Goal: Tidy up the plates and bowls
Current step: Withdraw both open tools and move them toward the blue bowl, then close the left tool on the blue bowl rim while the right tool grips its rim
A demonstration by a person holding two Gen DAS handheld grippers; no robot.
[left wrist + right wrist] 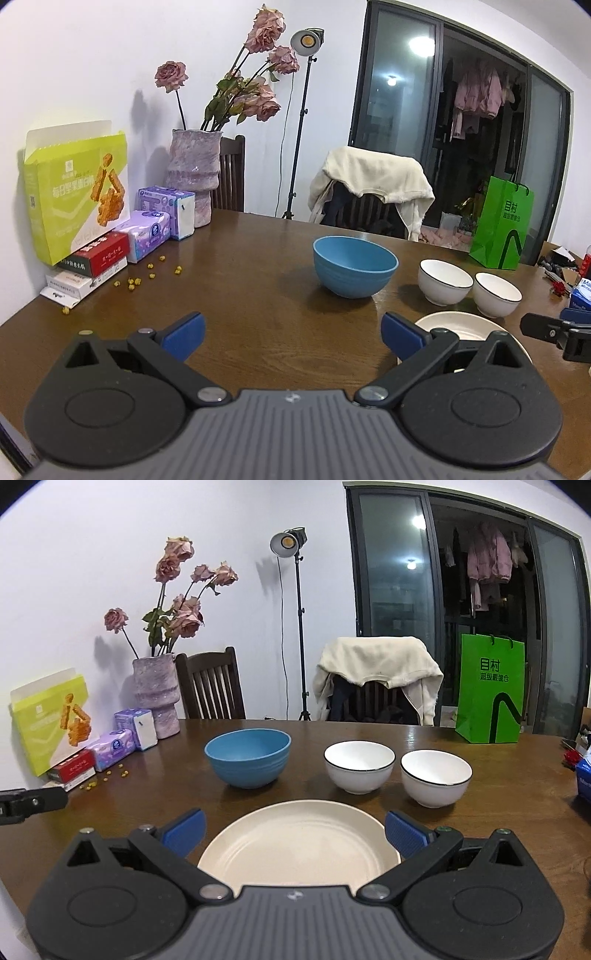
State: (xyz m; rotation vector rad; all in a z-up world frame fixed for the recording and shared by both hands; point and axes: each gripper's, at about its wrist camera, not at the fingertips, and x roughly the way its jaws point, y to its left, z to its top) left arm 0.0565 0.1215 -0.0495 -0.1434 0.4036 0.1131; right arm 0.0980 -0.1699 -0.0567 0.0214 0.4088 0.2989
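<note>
1. A cream plate [299, 843] lies flat on the brown wooden table [498, 812], directly under the right gripper [295, 830], whose blue-padded fingers [184, 830] stand wide apart over the plate's two sides, holding nothing.

2. Beyond the plate, a blue bowl [248, 757] and two white bowls with dark rims [359, 766], [436, 777] sit upright in a loose row; the two white ones are just beside each other, the blue one set apart to the left.

3. The left gripper [291, 338] hangs over bare table facing the blue bowl [354, 266], jaws equally wide and empty, with the plate's edge [458, 325] just behind its right finger.

4. Judging by the layout, the sorting looks not yet begun: nothing is stacked. The likely first step is either nesting the white bowls or lifting the plate (a flat rim low on the wood, so a finger would need to get under its edge).

5. Open room is good in the table's middle and front. The left edge is crowded by a yellow-green snack box [74, 195], tissue packs [151, 232], scattered yellow crumbs [151, 275] and a pink vase of dried roses [195, 177]; a green paper bag [489, 690] stands at the far right edge.

6. The two grippers sit near each other, so a sideways swing by either risks a knock.
</note>
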